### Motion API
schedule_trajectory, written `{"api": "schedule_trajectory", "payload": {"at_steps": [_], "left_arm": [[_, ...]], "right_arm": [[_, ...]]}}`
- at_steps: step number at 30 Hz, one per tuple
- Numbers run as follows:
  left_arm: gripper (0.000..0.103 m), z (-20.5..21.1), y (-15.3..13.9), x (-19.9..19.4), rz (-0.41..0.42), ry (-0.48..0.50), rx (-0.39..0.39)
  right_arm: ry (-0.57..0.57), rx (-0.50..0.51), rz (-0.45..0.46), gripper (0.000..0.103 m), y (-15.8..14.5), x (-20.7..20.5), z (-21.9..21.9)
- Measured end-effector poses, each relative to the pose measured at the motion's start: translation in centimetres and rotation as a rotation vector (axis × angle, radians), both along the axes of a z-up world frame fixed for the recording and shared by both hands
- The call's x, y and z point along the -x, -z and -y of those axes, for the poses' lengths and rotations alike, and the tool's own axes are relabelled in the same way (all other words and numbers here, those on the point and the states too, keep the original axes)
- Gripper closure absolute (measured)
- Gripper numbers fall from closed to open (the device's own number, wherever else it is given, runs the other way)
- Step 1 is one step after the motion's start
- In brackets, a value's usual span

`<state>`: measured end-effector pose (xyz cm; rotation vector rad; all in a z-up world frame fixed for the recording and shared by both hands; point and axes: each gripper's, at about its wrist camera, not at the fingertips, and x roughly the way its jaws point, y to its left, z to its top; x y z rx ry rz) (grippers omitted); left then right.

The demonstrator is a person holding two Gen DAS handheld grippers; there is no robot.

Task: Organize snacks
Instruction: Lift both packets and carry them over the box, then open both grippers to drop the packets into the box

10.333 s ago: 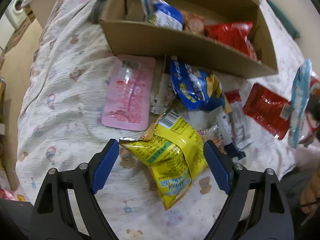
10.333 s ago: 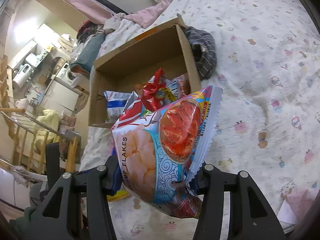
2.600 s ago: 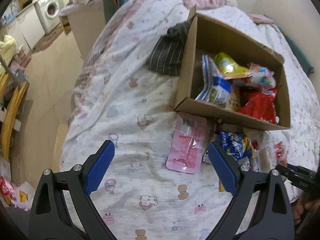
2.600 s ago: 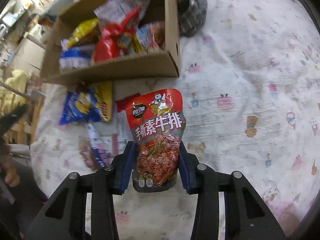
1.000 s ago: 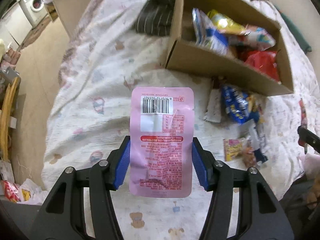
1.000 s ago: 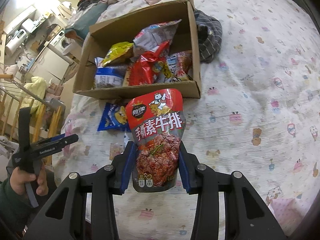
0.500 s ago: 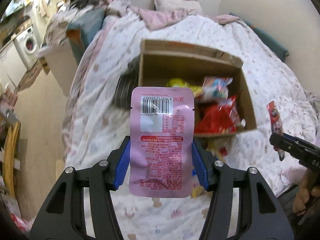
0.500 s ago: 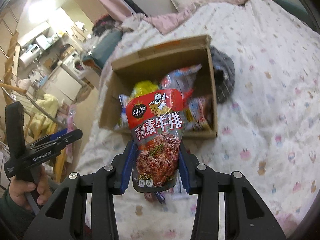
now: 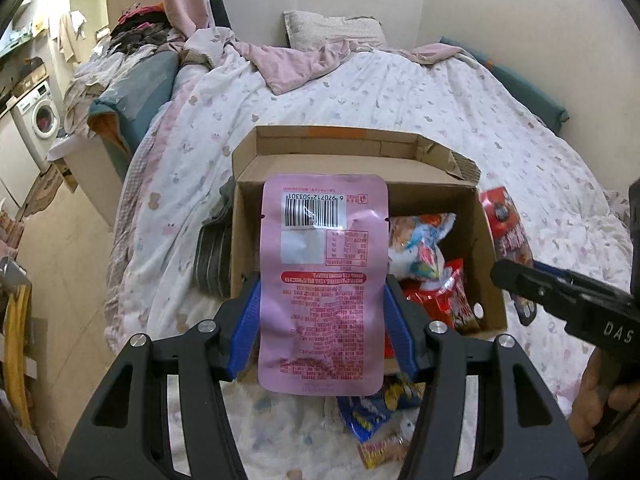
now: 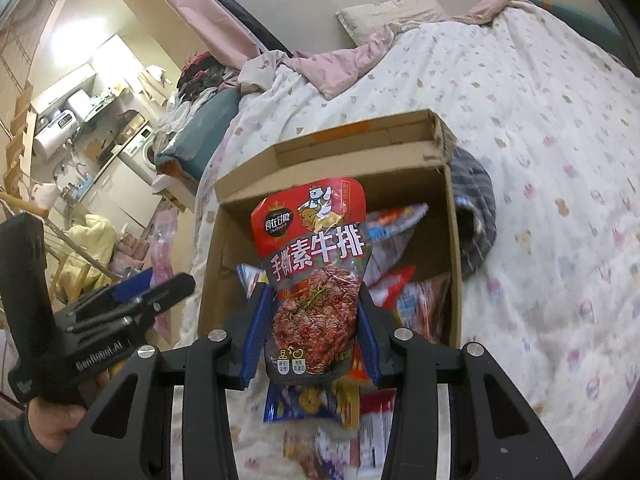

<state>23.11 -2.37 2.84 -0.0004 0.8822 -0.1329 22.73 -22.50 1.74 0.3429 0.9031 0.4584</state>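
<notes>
Carrying two packets at once toward the cardboard box [image 9: 492, 248] on the bed [image 9: 500, 128]. Left claw [image 9: 322, 328] pinching a flat pink packet [image 9: 323, 280] by its lower half, barcode end up, blue pads pressed on both edges. Right claw [image 10: 310, 328] pinching a red packet [image 10: 316, 264] with a beef picture the same way, upright, gripped low. Both packets held in the air in front of the box's near wall, not yet over the opening as far as can be judged. Box open on top, already holding several bags: a red one [image 9: 444, 292], a pale one with blue and red print [image 9: 420, 248], others half hidden. A striped dark cloth [image 9: 212, 256] lying against the box's outer side. More snacks loose on the bed this side of the box, among them a blue bag [image 10: 308, 400].

Step in hand, at a guess: transport of two picked packets, drop still to come. Next move calls for bringing each packet forward over the rim, clear of the near wall and of the other claw close alongside, then spreading the pads to let go into a free part. Worth staggering the two drops to avoid collision. Afterwards, back for the remaining snacks on the bed.
</notes>
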Motion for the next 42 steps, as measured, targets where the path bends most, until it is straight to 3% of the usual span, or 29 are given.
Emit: {"api": "schedule_trajectory", "payload": {"at_steps": [14,42], "left_arm": [[0.049,-0.6,4.4,-3.0,-0.046,-0.012,0.04],[0.049,-0.3,5.1,-3.4,-0.07,-0.016,0.042]], "right_arm": [[-0.012,0.008,-0.09,0.06,4.7,-2.6,-1.1],[-0.021,0.006,-0.135,0.056,6.0,-3.4,-1.4]]}}
